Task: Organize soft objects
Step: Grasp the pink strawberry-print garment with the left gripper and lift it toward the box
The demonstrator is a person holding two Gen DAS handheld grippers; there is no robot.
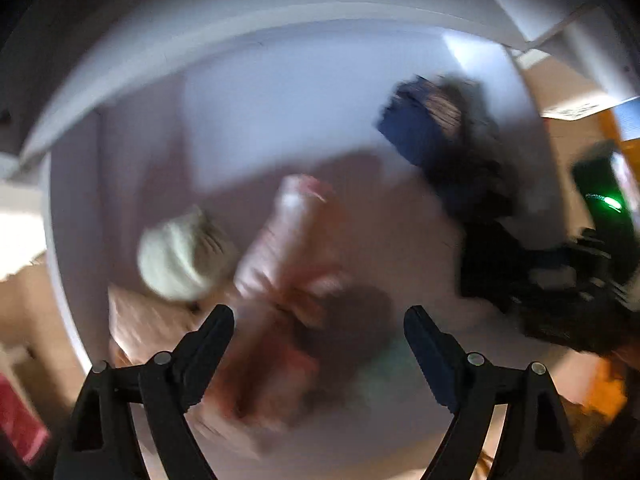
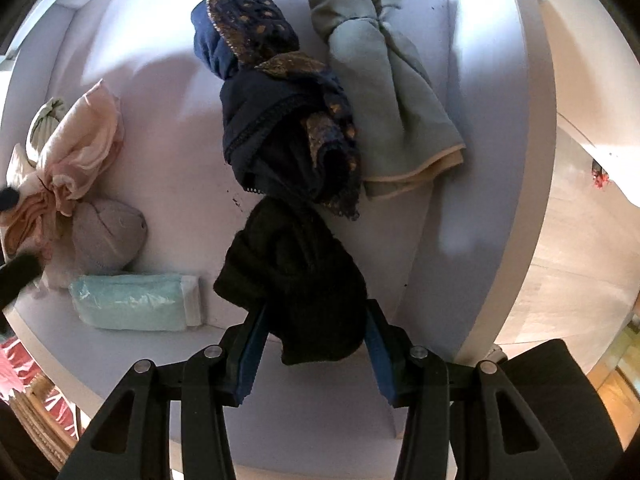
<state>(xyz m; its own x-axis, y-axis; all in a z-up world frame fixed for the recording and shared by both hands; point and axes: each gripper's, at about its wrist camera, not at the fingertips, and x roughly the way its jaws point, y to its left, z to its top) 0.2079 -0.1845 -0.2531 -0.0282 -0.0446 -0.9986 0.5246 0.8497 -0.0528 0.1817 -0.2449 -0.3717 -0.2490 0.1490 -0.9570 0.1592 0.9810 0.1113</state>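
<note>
A black cloth (image 2: pixel 294 280) lies in the white drawer (image 2: pixel 496 128), pinched between the fingers of the right gripper (image 2: pixel 316 356). Beyond it lie a navy lace garment (image 2: pixel 276 120) and a green cloth (image 2: pixel 384 92). The left gripper (image 1: pixel 318 344) hangs wide apart and empty above a blurred pink bundle (image 1: pixel 288 248).

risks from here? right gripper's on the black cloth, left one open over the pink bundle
1. The right gripper pinches only the near end of the black cloth, so it may slip out.
2. That cloth touches the navy lace garment, which may drag along.
3. The left gripper view is blurred; it may miss the pink bundle.
</note>
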